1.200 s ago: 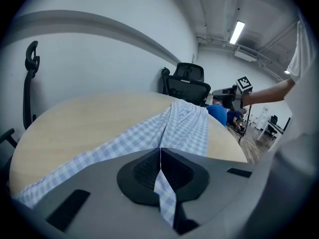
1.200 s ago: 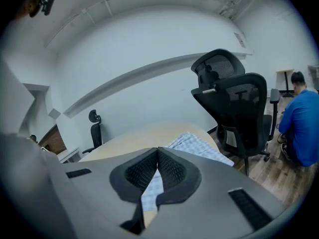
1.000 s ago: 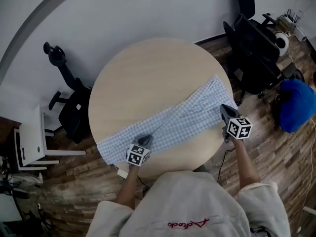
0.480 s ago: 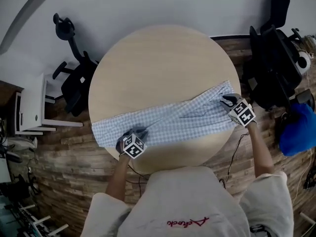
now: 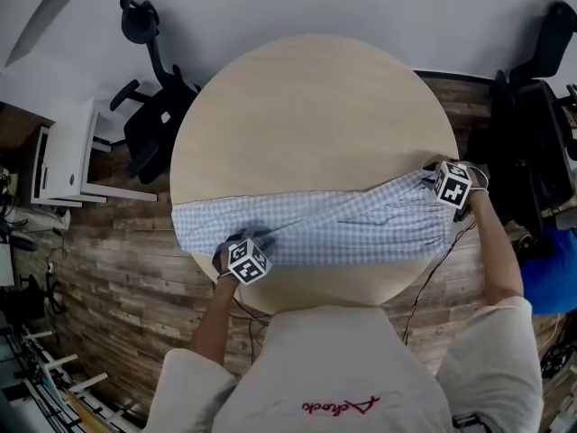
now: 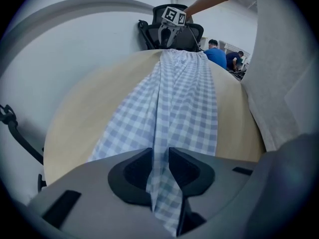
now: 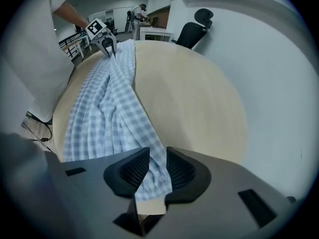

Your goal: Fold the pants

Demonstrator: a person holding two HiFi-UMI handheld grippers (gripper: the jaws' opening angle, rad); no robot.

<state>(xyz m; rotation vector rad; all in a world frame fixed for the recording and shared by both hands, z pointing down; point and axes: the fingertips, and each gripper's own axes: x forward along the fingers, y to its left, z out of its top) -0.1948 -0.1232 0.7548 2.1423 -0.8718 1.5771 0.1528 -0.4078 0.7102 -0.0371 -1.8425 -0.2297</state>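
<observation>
Blue-and-white checked pants [image 5: 343,228] lie stretched in a long band across the round beige table [image 5: 306,106]. My left gripper [image 5: 248,242] is at the band's left part, near the table's front edge. In the left gripper view its jaws [image 6: 160,156] are shut on a fold of the pants [image 6: 184,93]. My right gripper [image 5: 435,174] is at the band's right end by the table's rim. Its jaws [image 7: 157,161] have just been opening and stand apart, with the cloth's edge [image 7: 107,103] lying loose between them. Each gripper shows at the far end in the other's view.
Black office chairs stand at the back left [image 5: 153,124] and at the right [image 5: 541,124]. A white cabinet [image 5: 63,156] is at the left, something blue [image 5: 552,282] at the right. People [image 6: 215,54] are far behind. A cable hangs off the table's front right.
My right gripper has swung out to the pants' right end at the table's rim and rolled over. The pants now lie more level across the table. The left gripper sank slightly.
</observation>
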